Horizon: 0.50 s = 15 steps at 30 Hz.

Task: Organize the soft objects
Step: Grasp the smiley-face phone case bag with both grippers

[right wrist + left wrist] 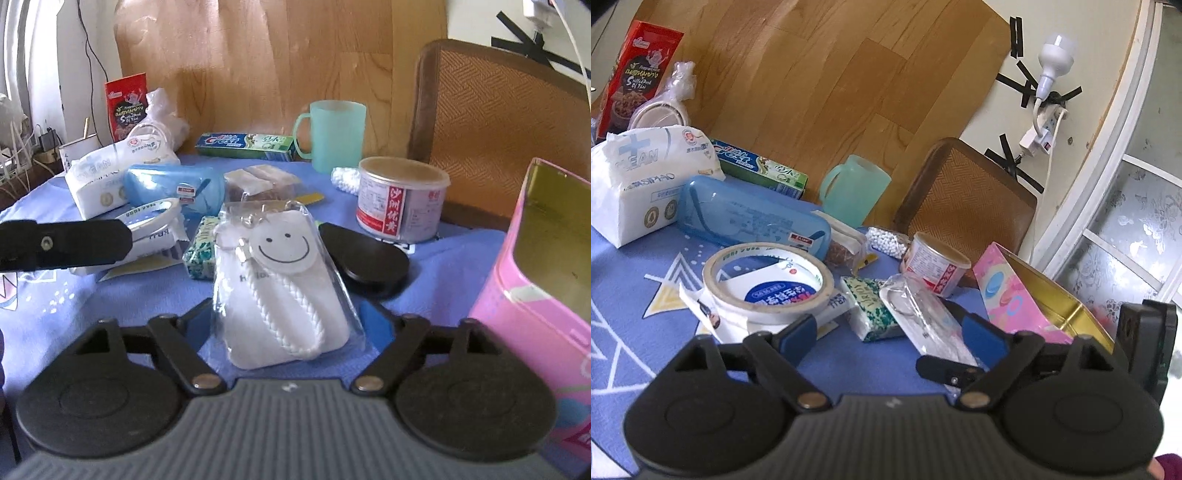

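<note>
We see little sorted yet: the pink box sits empty, both grippers, left gripper and right gripper, gape open, the smiley pouch lying loose between the right one's jaws.

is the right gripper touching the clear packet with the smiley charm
Cannot tell. In the right wrist view the smiley packet lies between the right gripper's open blue fingers, but it hides their inner faces.

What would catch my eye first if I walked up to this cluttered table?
Probably the clear packet with a smiley-face keychain, lying right between the open right gripper. Next, the bright pink tin with its gold inside, standing open at the right edge. Further back stands a pale green mug against the wooden board.
</note>
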Each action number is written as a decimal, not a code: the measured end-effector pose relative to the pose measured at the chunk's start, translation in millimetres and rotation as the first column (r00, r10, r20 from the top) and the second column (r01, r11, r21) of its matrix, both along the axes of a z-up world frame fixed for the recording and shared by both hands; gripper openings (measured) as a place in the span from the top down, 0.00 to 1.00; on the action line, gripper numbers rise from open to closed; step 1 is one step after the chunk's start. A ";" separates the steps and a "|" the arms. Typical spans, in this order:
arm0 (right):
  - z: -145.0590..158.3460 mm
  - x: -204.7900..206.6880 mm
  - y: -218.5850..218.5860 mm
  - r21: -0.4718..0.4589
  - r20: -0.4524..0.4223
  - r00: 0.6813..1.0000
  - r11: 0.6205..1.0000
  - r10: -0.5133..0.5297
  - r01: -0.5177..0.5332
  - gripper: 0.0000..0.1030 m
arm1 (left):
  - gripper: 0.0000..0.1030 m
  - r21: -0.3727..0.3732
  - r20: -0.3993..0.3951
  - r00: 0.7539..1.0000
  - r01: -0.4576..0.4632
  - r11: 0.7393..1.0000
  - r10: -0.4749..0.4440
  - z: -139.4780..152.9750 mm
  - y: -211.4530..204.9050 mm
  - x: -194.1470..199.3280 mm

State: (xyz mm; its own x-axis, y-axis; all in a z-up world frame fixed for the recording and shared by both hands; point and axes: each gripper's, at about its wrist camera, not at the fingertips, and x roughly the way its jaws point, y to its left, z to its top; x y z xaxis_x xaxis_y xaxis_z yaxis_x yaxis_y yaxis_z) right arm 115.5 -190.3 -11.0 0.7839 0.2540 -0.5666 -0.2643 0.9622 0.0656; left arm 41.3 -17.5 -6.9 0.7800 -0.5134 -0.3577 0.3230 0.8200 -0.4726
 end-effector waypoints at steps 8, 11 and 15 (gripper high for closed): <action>2.5 -5.5 4.3 -0.011 0.016 0.999 0.999 0.043 -0.043 0.28 | 0.11 -0.019 0.001 1.000 0.005 1.000 -0.005 -0.9 2.3 0.8; 2.1 -22.0 11.6 -0.033 0.017 0.997 0.997 0.073 -0.072 0.28 | 0.12 -0.029 -0.009 0.999 0.041 0.999 -0.041 -1.2 1.2 2.8; 1.6 -51.2 19.4 -0.022 0.019 0.994 0.994 0.111 -0.111 0.28 | 0.25 -0.014 -0.044 0.993 0.109 0.994 -0.110 -1.0 -9.0 2.7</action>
